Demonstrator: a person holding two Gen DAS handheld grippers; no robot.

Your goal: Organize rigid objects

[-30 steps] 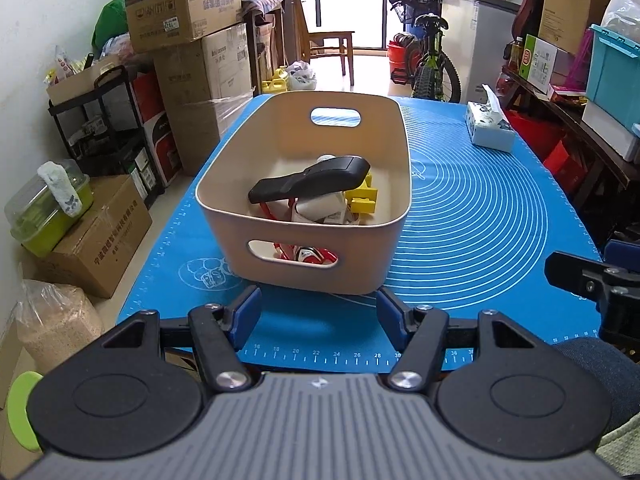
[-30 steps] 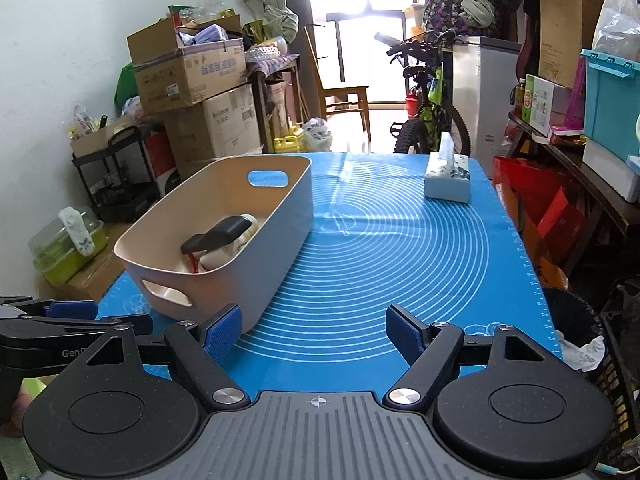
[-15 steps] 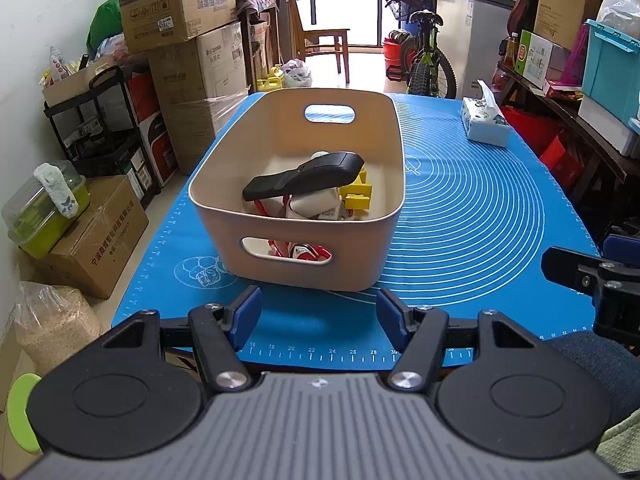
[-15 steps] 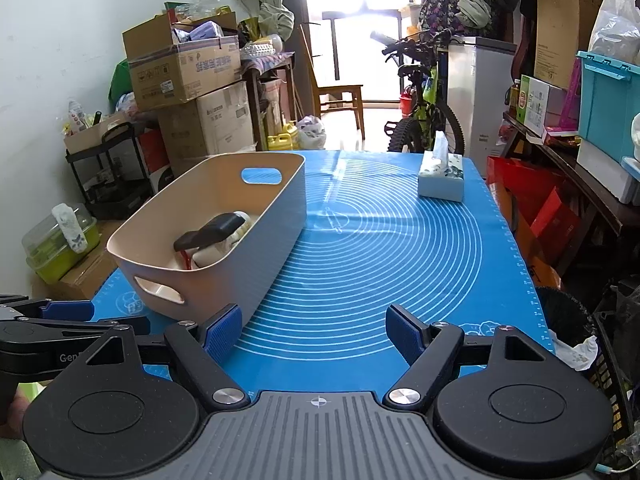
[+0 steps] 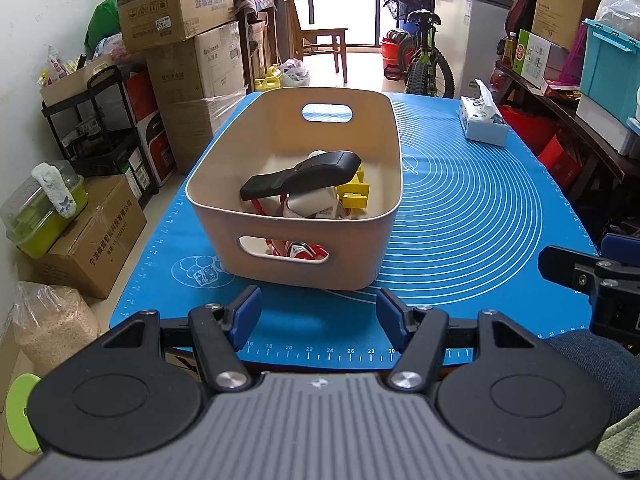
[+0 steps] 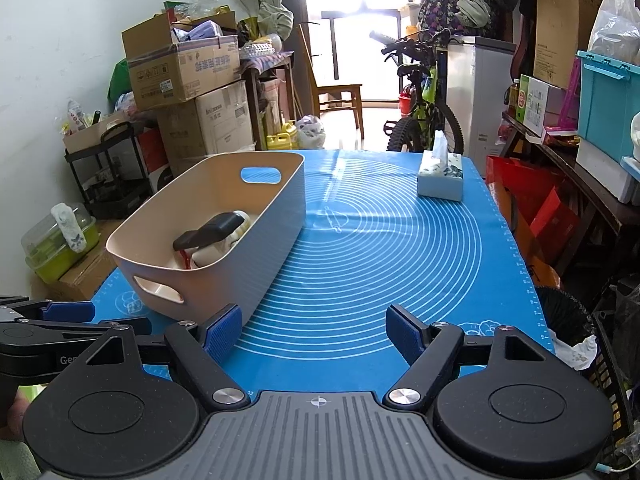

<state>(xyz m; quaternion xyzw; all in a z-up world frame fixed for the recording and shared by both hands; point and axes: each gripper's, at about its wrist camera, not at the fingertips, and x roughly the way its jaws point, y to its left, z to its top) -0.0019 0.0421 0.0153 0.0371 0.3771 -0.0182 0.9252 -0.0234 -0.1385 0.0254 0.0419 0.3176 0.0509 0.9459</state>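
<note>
A cluttered home storeroom: stacked cardboard boxes [image 5: 176, 4], bicycle [image 5: 424, 60], wooden chair [image 5: 320, 40].

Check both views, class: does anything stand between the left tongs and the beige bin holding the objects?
Nothing visible does. Only bare blue mat lies between the open left tongs and the near wall of the beige bin. The tissue box sits far off, right of the bin.

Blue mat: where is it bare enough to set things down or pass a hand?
The widest bare stretch of the blue silicone mat lies between the beige plastic bin and the white tissue box, reaching the near edge. A narrow strip runs in front of the bin. The bin's inside is crowded: a black handled tool lies atop other items.
</note>
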